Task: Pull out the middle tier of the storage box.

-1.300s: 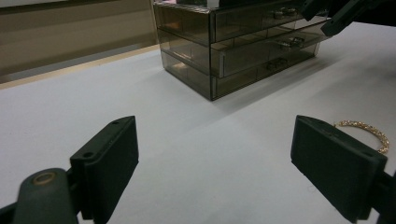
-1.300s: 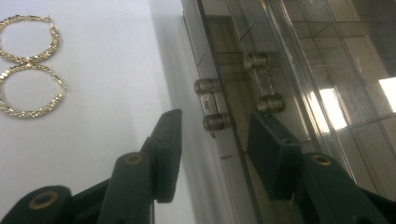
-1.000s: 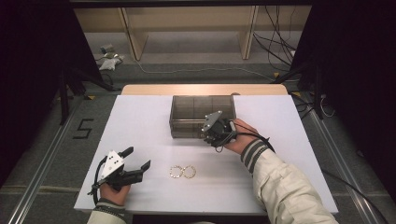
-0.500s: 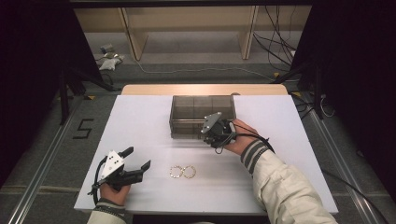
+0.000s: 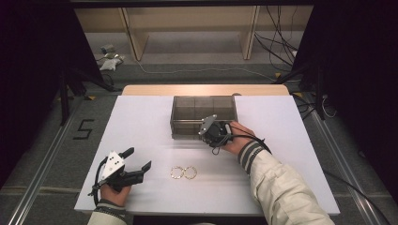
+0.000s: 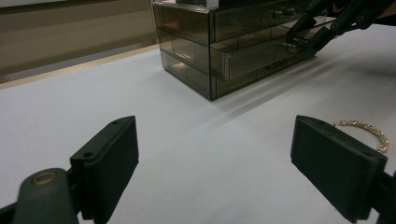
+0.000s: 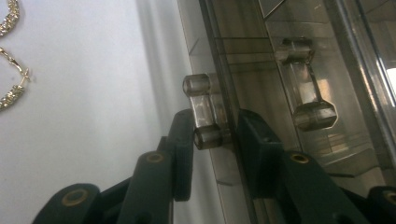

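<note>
Right tool (image 7: 212,140) set against the front of a smoky clear drawer box (image 5: 187,108), jaws just narrowed around a small clear drawer handle (image 7: 205,112); one pad beside the handle's knob, the other against the drawer front, contact too close to call a firm pinch. Seen from above: right tool (image 5: 210,134) at the box's front right corner, gripped by the right hand (image 5: 237,139) in a cream sleeve with striped cuff. Second clear handle (image 7: 306,81) farther along the drawer front, apart from the pads. Away from the box on the handle side, two gold hoop earrings (image 7: 11,56) lying flat on the white counter (image 5: 141,117).

Left tool (image 6: 215,163) resting low over the counter, jaws spread wide, nothing between them. Just past its right-hand jaw, part of one gold hoop (image 6: 369,133). Farther ahead, the drawer box (image 6: 205,56), with the right tool (image 6: 303,39) at its front. From above: left tool (image 5: 136,161) near the counter's near left edge, earrings (image 5: 184,172) just beside its tips, toward the right hand.
</note>
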{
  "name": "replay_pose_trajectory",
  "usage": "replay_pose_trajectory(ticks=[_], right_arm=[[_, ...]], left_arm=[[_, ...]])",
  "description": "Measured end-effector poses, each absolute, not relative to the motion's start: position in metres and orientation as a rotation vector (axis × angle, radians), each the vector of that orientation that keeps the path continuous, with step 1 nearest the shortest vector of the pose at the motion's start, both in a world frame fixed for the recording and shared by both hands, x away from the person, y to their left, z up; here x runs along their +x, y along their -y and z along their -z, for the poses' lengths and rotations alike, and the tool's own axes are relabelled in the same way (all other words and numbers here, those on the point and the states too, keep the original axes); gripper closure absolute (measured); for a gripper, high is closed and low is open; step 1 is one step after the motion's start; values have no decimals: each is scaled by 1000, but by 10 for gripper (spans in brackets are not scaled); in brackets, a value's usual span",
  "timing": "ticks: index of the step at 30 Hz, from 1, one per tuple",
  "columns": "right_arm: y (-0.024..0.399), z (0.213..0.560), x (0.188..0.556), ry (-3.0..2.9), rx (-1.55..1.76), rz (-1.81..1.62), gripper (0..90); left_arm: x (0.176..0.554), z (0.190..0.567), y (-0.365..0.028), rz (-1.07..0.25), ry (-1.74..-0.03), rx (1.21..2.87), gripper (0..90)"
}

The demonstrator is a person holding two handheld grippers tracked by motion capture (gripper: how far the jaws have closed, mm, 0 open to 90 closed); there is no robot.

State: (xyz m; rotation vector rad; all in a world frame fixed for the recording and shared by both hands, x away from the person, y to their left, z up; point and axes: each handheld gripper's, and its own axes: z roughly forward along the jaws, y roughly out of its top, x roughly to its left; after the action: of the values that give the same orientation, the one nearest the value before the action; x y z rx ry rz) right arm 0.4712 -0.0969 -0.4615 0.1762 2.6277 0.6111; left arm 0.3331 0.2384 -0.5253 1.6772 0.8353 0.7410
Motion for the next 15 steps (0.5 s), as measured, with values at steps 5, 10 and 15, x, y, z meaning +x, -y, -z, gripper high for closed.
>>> replay_pose_trajectory(ticks=[5,10,15], right_arm=[[97,460,469,-2624,175,-600,679],[98,454,462,-2641,153,-609,681],[102,451,454,-2665,135,-616,681]], left_arm=[[333,525,-238,-740,-835,1677,153],[333,525,-238,-740,-835,1676,153],[333,525,-238,-739,-834,1676,153]])
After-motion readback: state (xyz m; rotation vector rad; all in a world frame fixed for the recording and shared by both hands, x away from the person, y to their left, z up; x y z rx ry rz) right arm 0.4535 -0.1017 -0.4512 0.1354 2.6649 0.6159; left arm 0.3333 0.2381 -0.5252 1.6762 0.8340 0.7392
